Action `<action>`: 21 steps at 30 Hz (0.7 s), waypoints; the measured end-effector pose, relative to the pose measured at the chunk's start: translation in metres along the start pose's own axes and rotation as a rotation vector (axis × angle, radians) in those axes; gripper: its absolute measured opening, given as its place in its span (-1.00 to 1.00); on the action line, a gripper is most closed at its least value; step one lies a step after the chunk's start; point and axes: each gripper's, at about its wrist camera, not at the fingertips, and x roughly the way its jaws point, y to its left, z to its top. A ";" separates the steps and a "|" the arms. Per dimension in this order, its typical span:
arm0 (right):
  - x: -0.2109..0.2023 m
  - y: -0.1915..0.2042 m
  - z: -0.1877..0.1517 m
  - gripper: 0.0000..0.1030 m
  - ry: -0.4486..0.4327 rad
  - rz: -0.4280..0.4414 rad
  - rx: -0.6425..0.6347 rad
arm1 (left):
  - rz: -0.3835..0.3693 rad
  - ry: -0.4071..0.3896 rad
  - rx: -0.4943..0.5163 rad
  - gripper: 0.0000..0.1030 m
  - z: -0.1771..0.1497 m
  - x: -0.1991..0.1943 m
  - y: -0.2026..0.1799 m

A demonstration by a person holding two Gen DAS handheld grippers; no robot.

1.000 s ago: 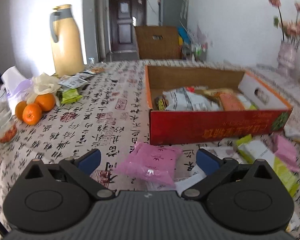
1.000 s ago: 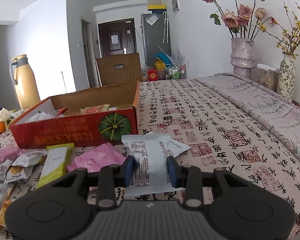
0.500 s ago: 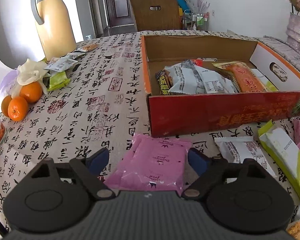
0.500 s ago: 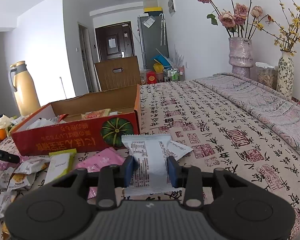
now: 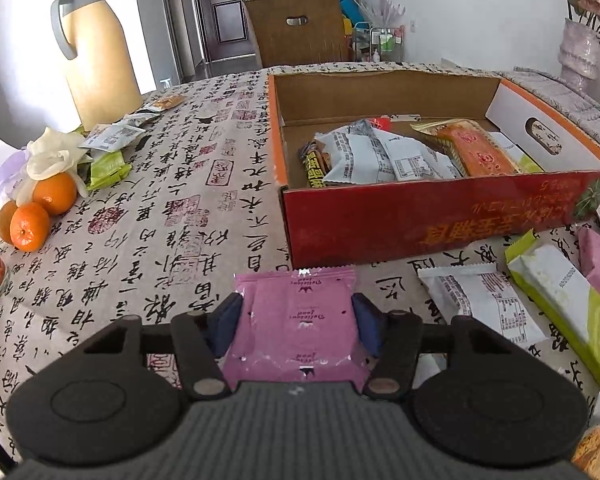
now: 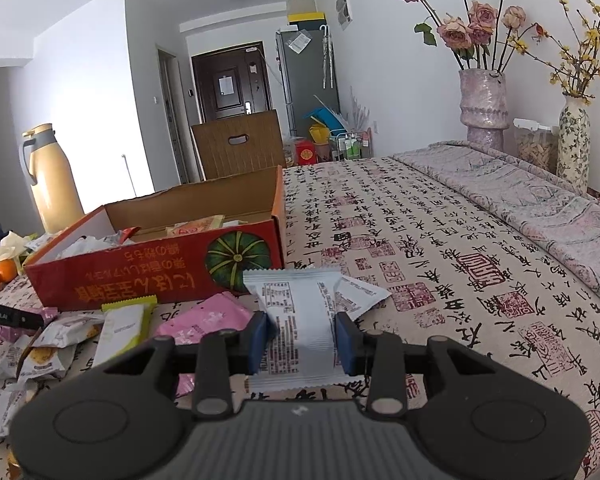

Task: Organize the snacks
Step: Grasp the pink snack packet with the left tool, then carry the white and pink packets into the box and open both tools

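Left claw (image 5: 296, 326): jaws have just been closing and now sit against both sides of a pink snack packet (image 5: 298, 328), low centre of frame, on the counter (image 5: 160, 216) before the red box (image 5: 440, 216). Right claw (image 6: 301, 338): clamped on a white snack packet (image 6: 300, 328), lower centre, beside the box's right corner.
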 end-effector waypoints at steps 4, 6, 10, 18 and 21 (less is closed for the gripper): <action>-0.001 0.001 0.001 -0.31 -0.004 0.004 -0.001 | 0.007 -0.028 -0.002 0.17 0.000 -0.011 0.003; -0.002 0.002 0.001 -0.31 -0.007 0.007 -0.003 | 0.008 -0.048 -0.007 0.17 0.000 -0.019 0.004; -0.004 0.004 0.004 -0.31 -0.018 0.015 -0.008 | 0.004 -0.095 -0.022 0.17 0.001 -0.038 0.004; -0.007 0.014 0.019 -0.31 -0.056 0.040 -0.027 | -0.027 -0.199 -0.050 0.17 0.013 -0.073 0.000; -0.006 0.018 0.026 -0.31 -0.073 0.050 -0.034 | -0.047 -0.236 -0.062 0.17 0.024 -0.081 -0.004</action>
